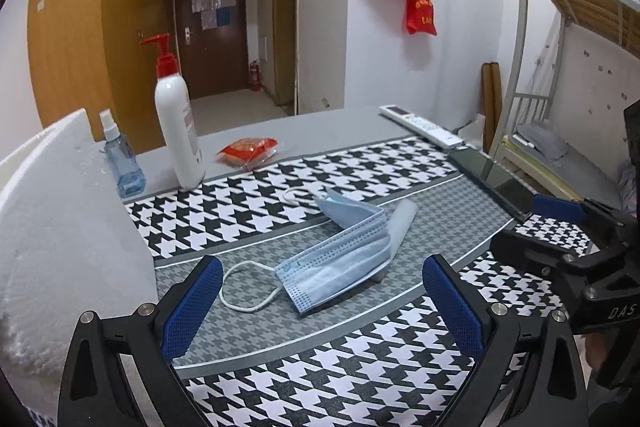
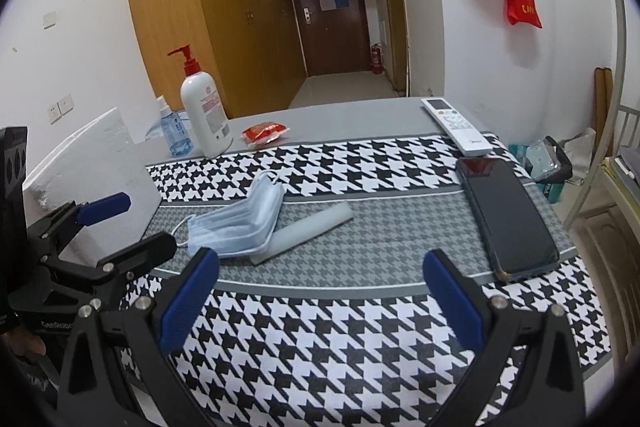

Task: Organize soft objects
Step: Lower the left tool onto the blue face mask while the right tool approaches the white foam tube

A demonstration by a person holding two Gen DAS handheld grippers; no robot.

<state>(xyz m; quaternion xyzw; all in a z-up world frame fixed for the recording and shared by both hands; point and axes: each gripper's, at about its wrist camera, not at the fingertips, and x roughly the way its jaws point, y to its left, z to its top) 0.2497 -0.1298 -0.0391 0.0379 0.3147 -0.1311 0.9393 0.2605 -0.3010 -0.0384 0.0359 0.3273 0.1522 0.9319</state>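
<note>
A stack of light blue face masks (image 1: 340,259) with white ear loops lies folded on the houndstooth cloth (image 1: 320,367), partly over a pale grey flat strip (image 1: 402,227). The masks (image 2: 240,223) and the strip (image 2: 308,231) also show in the right wrist view. My left gripper (image 1: 322,303) is open and empty, just in front of the masks. My right gripper (image 2: 320,299) is open and empty, nearer the table's front, right of the masks. Each gripper shows at the edge of the other's view.
A white pump bottle (image 1: 178,127), a blue spray bottle (image 1: 122,159) and a red snack packet (image 1: 248,151) stand at the back. A white foam block (image 1: 60,227) is at the left. A remote (image 2: 456,125) and a dark phone (image 2: 506,217) lie at the right.
</note>
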